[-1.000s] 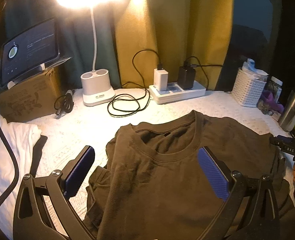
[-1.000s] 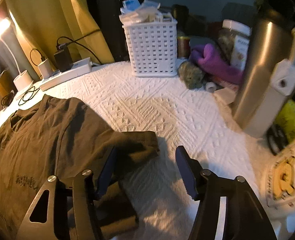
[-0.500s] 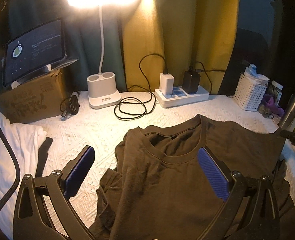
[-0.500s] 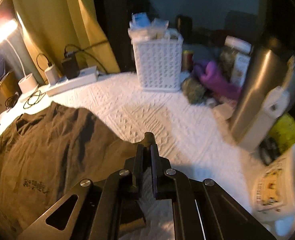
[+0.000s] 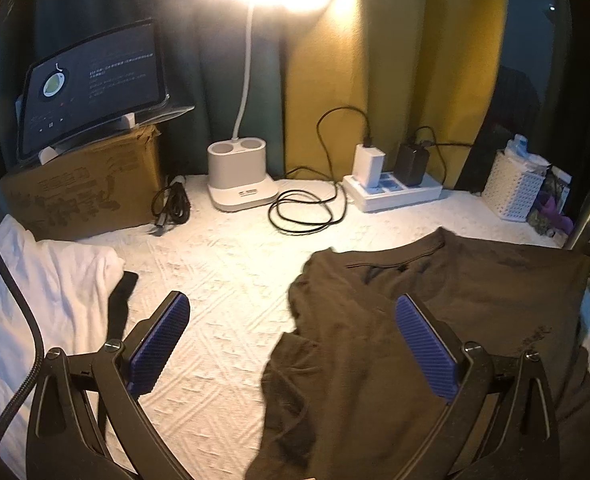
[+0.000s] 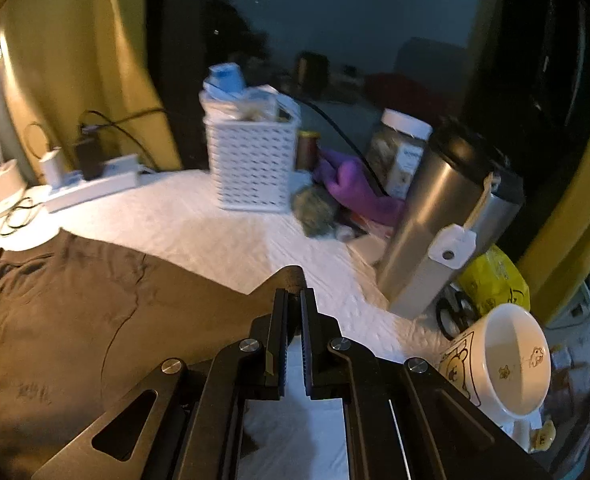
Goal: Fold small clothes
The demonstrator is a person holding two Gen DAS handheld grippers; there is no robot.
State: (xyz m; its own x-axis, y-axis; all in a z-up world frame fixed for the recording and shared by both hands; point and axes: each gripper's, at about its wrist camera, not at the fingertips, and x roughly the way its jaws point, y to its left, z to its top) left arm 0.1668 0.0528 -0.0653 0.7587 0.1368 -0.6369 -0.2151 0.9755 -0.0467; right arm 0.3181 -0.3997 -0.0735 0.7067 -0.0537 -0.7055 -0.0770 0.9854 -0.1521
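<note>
Right wrist: right claw [image 6: 294, 304] pinches T-shirt [image 6: 95, 320] sleeve, collar far-left.

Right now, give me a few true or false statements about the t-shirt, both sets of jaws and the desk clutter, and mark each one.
1. The right gripper is shut on a corner of the dark brown t-shirt. True.
2. The left gripper is clamped on the t-shirt's collar. False: its jaws are wide open, holding nothing.
3. The desk lamp is off. False: it is lit.
4. A white basket stands beyond the t-shirt. True.
</note>
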